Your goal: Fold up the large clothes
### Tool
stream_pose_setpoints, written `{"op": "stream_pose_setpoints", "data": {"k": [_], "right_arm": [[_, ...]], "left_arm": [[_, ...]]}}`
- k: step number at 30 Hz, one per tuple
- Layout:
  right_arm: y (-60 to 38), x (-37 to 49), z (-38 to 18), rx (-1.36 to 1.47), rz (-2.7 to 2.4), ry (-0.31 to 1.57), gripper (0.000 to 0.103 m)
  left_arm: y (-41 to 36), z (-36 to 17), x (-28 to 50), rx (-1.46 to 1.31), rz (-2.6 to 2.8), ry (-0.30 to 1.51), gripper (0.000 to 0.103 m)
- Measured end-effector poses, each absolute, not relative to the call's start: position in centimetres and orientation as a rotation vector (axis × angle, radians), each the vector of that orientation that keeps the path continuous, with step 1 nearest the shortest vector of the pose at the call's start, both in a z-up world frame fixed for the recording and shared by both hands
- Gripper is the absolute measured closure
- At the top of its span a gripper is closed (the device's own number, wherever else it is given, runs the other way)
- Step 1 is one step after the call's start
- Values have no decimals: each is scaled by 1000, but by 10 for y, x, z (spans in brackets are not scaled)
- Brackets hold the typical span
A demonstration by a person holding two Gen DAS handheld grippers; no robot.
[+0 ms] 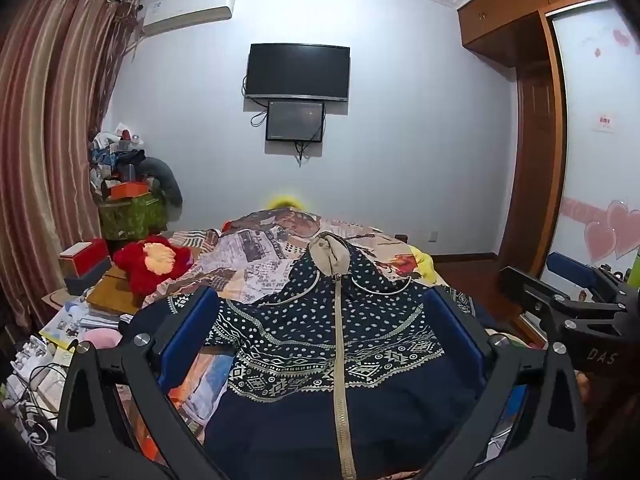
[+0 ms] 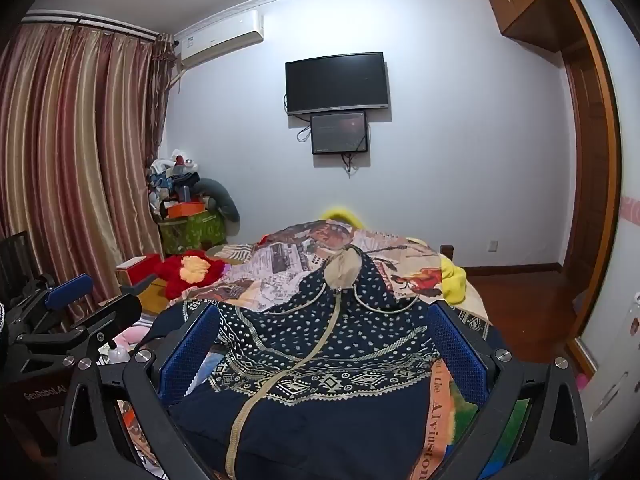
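A navy zip-up hoodie (image 1: 320,344) with a pale dotted and geometric yoke lies spread, front up, on the bed's printed cover (image 1: 256,252), filling the lower centre of both wrist views. Its long axis runs straight away from the cameras: the beige-lined hood (image 1: 334,254) points toward the far wall at mid-frame, and the hem end lies nearest, at the bottom edge. The beige zipper (image 1: 341,360) marks that axis; it stands nearly vertical in the left wrist view but bends toward lower left in the right wrist view, so the left gripper (image 1: 320,344) seems centred over the garment and the right gripper (image 2: 324,356) sits off to its right side. Both grippers are spread wide, blue pads (image 1: 188,332) well apart, holding nothing, and hover above the hem end without visibly touching the cloth. The right gripper also shows at the right edge of the left view, beside the left one. A sleeve (image 2: 192,312) pokes out at the left of the body, behind the left pad. Any lengthwise fold would probably turn on that zipper line, each gripper taking the side nearer to it. A red plush toy (image 1: 150,262) lies at the left, clear of the hoodie.
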State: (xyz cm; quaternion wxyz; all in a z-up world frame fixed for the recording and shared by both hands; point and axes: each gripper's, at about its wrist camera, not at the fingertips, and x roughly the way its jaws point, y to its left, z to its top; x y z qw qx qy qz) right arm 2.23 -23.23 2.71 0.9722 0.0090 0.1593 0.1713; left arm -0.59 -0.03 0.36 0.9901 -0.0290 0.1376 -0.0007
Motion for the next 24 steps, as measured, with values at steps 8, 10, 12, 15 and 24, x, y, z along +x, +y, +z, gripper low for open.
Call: {"op": "stream_pose_setpoints", "data": {"k": [8, 10, 12, 15, 24], "right_arm": [[-232, 22, 27, 16, 344, 321, 0], [-232, 22, 27, 16, 344, 320, 0], [-232, 22, 28, 15, 343, 321, 0], [-232, 22, 28, 15, 344, 320, 0], [-232, 22, 28, 13, 343, 320, 0]], "left_arm": [[-1, 5, -5, -65, -16, 276, 0], [-1, 6, -5, -65, -18, 274, 0], [0, 6, -5, -67, -19, 273, 0], [0, 7, -6, -71, -21, 272, 0], [1, 10, -7, -77, -28, 268, 0]]}}
